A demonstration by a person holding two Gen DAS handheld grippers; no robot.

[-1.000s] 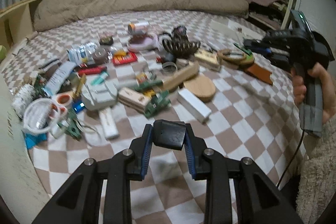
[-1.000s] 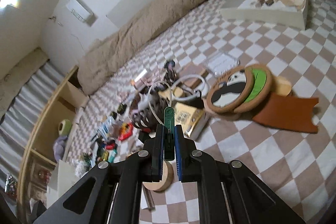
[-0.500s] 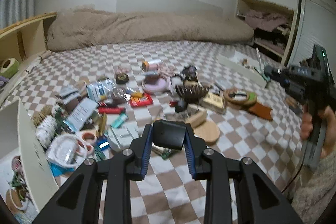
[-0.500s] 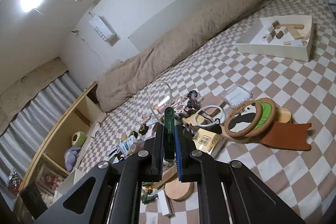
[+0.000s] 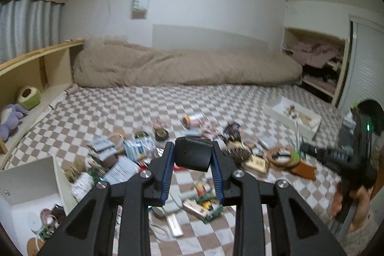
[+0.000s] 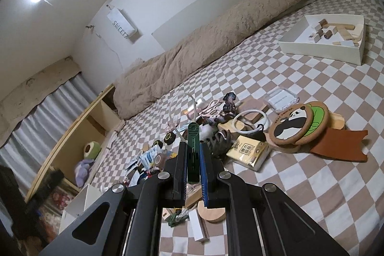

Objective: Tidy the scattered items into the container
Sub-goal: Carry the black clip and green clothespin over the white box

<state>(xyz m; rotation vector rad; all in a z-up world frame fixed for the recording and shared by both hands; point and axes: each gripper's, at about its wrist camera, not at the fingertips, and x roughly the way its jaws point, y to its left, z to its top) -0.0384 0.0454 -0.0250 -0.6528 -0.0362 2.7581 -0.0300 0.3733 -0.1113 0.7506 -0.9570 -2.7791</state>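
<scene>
gripping a black, smooth, rounded block of matte plastic (image 5: pixel 193 157) between its blue ribbed pads, the left tool (image 5: pixel 192 166) is pinched tight on it and held above the bed with the brown-and-white checked cover (image 5: pixel 144 107), while the right tool (image 6: pixel 193 164) is pressed together on a slim dark green plastic clip with a round slotted head (image 6: pixel 193 148), carried upright between its jaws. the white open box at the left edge of the bed (image 5: pixel 28 186), already holding a few small bits, looks like the nearer container; a second white shallow tray with wooden blocks (image 6: pixel 328 40) sits well apart across the cover. the black block is wider than the pads and glossy at its curved edge, so i judge it could twist or slide out if the tool tilts sharply on the way to the box. the green clip is thin and gripped only along its lower part, so a knock against the box wall could lever it loose. the pile below is dense: a round cork-rimmed panda coaster (image 6: pixel 291 122), a soft crinkly yellow tissue pack (image 6: pixel 247 151), a stiff rust-brown leather piece (image 6: pixel 340 144), a pale wooden disc (image 6: pixel 212 211). a dropped item would likely bury itself among these, and the soft bedding gives little firm support for a fresh pick
</scene>
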